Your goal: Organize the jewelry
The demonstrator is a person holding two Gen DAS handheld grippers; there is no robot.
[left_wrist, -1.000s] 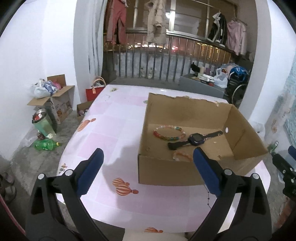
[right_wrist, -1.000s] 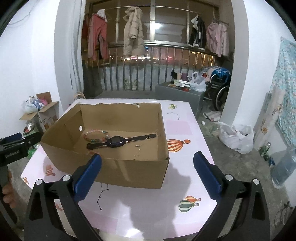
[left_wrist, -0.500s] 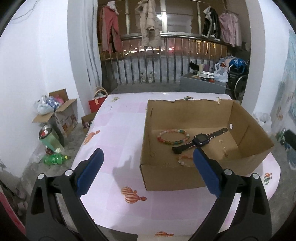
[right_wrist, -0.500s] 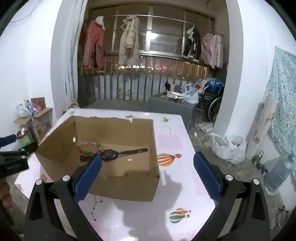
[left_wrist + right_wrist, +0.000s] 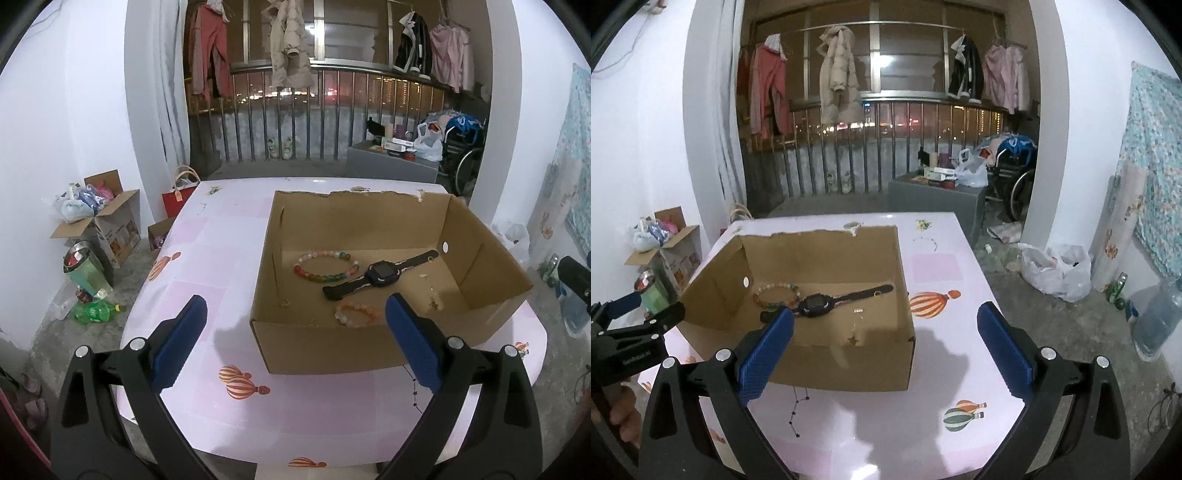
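Observation:
An open cardboard box (image 5: 325, 350) (image 5: 849, 369) sits on a pink table (image 5: 207, 266) printed with balloons. Inside lie a multicoloured bead bracelet (image 5: 327, 266) (image 5: 777, 293), a black watch (image 5: 380, 275) (image 5: 816, 304), a smaller pink bead bracelet (image 5: 356, 314) and small gold pieces (image 5: 434, 301) (image 5: 855, 332). My left gripper (image 5: 295, 345) is open, held back above the table's near edge, nothing between its blue pads. My right gripper (image 5: 884, 350) is open too, raised in front of the box's near wall. The left gripper's body (image 5: 631, 343) shows at the right wrist view's left edge.
A thin chain (image 5: 925, 240) lies on the table beyond the box. On the floor at left are a cardboard box of bags (image 5: 96, 218), a steel-lidded tumbler (image 5: 83, 269) and a green bottle (image 5: 92, 314). Behind stand a railing with hanging clothes and a grey cabinet (image 5: 391, 166).
Both grippers have pulled back and risen from the box, so it looks smaller and farther. The items in the box have not moved. Both grippers stayed open.

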